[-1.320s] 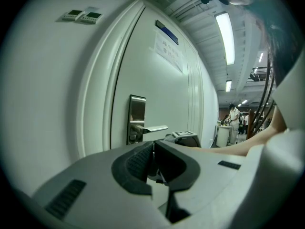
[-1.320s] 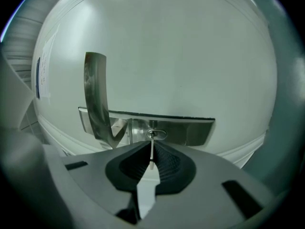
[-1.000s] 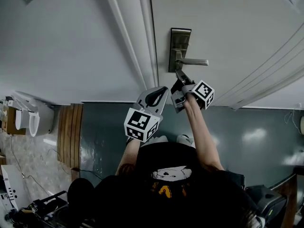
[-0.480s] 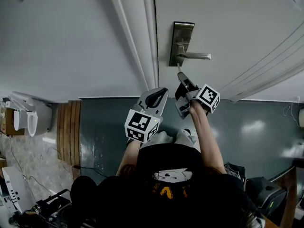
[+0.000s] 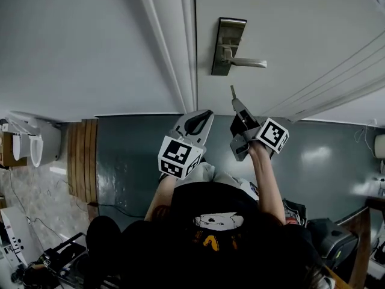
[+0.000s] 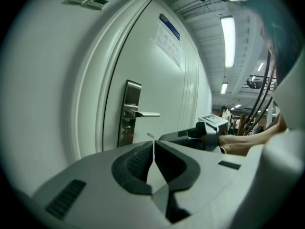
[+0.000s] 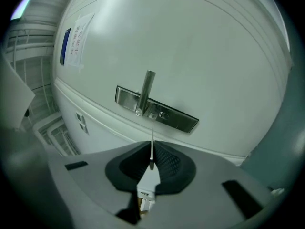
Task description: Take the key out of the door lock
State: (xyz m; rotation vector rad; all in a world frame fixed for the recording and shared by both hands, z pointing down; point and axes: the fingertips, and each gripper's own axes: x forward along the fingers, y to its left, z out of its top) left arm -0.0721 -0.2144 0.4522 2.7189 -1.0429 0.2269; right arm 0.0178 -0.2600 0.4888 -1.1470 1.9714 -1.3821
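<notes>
The key (image 5: 233, 93) is a thin, pale metal blade seen edge-on, out of the steel lock plate (image 5: 227, 44) with its lever handle (image 5: 248, 62) and apart from it, pinched between the clenched jaws of the right gripper (image 5: 237, 105). The left gripper (image 5: 202, 117) hangs beside it, jaws pressed together on nothing. The white door (image 5: 289, 29) carries a paper notice (image 6: 167, 37) and stands over a glossy grey-green floor (image 5: 138, 155), with strip lights (image 6: 228, 39) overhead.

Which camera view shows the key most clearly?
The right gripper view: the key stands close, edge-on, clamped in the right gripper. The head view shows it small, clear of the lock plate. The left gripper view shows barely a sliver.
</notes>
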